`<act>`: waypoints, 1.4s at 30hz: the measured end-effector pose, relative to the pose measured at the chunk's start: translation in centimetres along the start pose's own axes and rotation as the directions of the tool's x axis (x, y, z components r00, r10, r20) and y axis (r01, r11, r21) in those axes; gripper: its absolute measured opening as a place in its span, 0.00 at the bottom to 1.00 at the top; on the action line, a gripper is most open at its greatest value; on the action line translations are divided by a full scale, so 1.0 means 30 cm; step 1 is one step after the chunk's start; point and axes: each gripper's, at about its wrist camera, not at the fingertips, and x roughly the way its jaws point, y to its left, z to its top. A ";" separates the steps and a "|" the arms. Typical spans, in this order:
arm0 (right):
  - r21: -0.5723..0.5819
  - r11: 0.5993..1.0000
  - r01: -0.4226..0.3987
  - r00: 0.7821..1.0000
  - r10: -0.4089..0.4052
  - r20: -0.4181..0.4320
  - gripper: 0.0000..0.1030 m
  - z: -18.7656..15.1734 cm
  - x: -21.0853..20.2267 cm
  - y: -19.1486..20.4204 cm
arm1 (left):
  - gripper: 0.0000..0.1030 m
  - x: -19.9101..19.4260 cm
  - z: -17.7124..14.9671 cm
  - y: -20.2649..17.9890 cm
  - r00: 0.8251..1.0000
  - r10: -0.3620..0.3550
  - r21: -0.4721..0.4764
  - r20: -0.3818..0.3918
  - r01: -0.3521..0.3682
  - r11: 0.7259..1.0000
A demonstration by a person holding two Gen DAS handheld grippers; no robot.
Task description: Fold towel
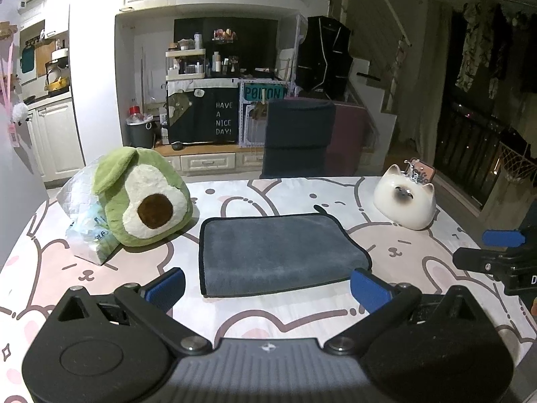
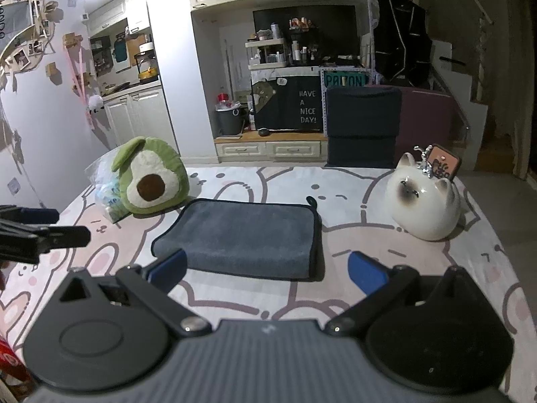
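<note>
In the left wrist view, the towel point(image 1: 278, 253) lies folded flat on the surface point(image 1: 302, 315), a grey rectangle with dark edging and a small loop at its far right corner. The left gripper point(image 1: 268, 288) is spread wide open and holds nothing; its blue pads point(image 1: 167, 287) sit just short of the towel's near edge, one toward each near corner, and whether they touch the cloth cannot be told. It points level across the surface toward the towel. Left of the towel sits an avocado plush point(image 1: 147, 198), leaning against a plastic bag point(image 1: 84, 225); right of the towel and farther back stands a cat figurine point(image 1: 404, 198). Part of the right gripper point(image 1: 500, 255) shows to the right of the towel, apart from it. In the right wrist view, the towel point(image 2: 241, 238) lies ahead and slightly left of the right gripper point(image 2: 266, 268), which is also wide open and empty, its left pad point(image 2: 169, 267) close by the towel's near left corner. The left gripper point(image 2: 40, 231) reaches in left of the towel, clear of it. The plush point(image 2: 151, 178) sits beyond the towel's left end, the figurine point(image 2: 424, 203) well to the towel's right.
</note>
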 end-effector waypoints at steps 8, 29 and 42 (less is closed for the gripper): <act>-0.017 1.000 0.007 1.000 -0.007 0.030 1.00 -0.038 -0.083 0.039 | 1.00 -0.076 -0.039 -0.003 0.999 0.033 -0.006 -0.002 -0.033 0.999; -0.037 0.999 -0.001 0.999 0.002 0.035 1.00 -0.127 -0.245 0.106 | 1.00 -0.269 -0.134 -0.045 0.998 0.059 0.002 0.028 -0.059 0.998; -0.030 1.000 -0.009 0.999 0.010 0.040 1.00 -0.191 -0.335 0.136 | 1.00 -0.355 -0.201 -0.060 0.997 0.064 -0.022 0.031 -0.063 0.998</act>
